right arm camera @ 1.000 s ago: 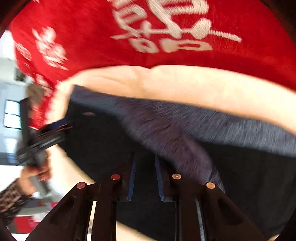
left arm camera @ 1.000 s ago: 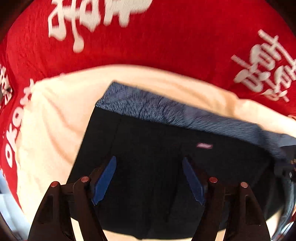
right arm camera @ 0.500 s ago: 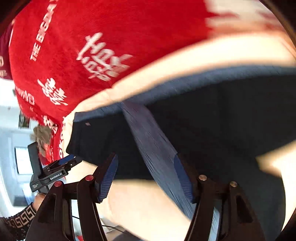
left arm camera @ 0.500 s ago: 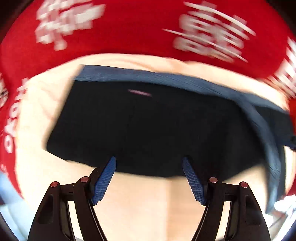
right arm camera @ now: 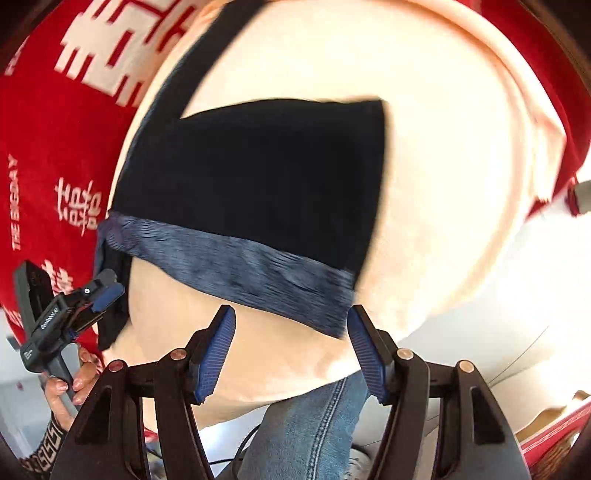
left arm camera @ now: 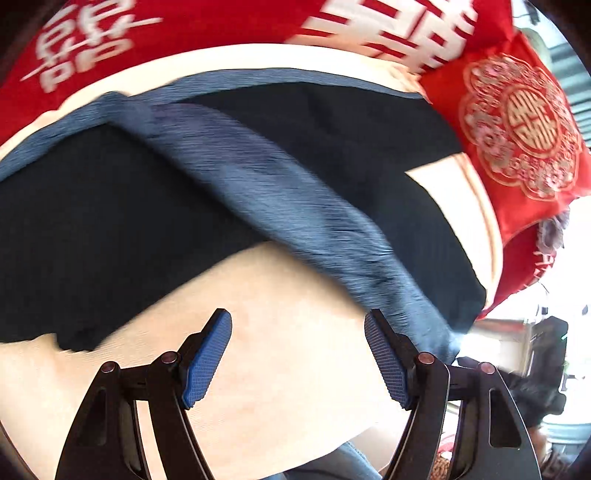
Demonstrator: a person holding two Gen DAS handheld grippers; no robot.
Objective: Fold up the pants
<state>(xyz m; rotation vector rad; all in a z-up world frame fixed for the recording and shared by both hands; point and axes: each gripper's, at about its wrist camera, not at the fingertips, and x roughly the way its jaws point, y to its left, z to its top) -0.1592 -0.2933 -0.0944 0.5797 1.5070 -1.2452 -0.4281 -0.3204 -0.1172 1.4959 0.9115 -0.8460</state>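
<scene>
The pants [left arm camera: 110, 221] are black with a blue-grey ribbed waistband [left arm camera: 277, 195] and lie partly folded on a cream cloth [left arm camera: 295, 295]. My left gripper [left arm camera: 297, 354] hangs open over bare cream cloth, just short of the pants' near edge, with nothing between its pads. In the right wrist view the pants [right arm camera: 258, 177] form a black block, with the waistband [right arm camera: 240, 269] along their near side. My right gripper [right arm camera: 291, 339] stands open just below that band, apart from it and empty. The left gripper [right arm camera: 107, 291] also shows there, beside the pants' left corner.
A red blanket [left arm camera: 221, 22] with white characters lies under the cream cloth. A red embroidered cloth [left arm camera: 517, 122] sits at the right. A person's jeans leg [right arm camera: 314, 424] stands at the near edge, and a hand [right arm camera: 66, 387] holds the left gripper. Bright floor lies beyond the right edge.
My right gripper went from shut on the waistband to open and let it go. Both grippers drew back off the pants to the cream cloth near the edge, and both views rolled.
</scene>
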